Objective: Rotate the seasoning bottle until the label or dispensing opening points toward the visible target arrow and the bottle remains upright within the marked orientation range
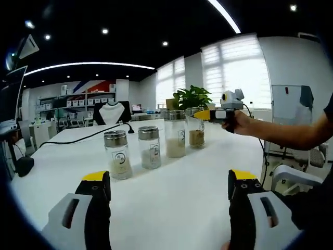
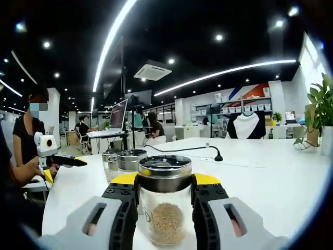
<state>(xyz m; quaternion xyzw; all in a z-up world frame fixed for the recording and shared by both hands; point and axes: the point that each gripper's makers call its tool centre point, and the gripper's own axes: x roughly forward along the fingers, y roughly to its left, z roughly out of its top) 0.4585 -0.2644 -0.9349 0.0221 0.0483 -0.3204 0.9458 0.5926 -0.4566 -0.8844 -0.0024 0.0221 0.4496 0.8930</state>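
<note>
Step in hand: grasp before rotation. Found 4 jars in a row on white surface [image 1: 171,198]; seasoning bottle [image 2: 165,205], holding brown granules, at far end of row from left claw [image 1: 169,190], upright. Right claw [image 2: 165,194] closed against bottle's sides below metal lid [image 2: 165,167]. Left claw open, empty, short of the row. No target arrow discernible. Next move judged: twist about vertical axis, grip firm, base flat.

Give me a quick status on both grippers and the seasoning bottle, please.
Left gripper open, above bare table. Right gripper shut on seasoning bottle, upright. Three more jars in row beside.
</note>
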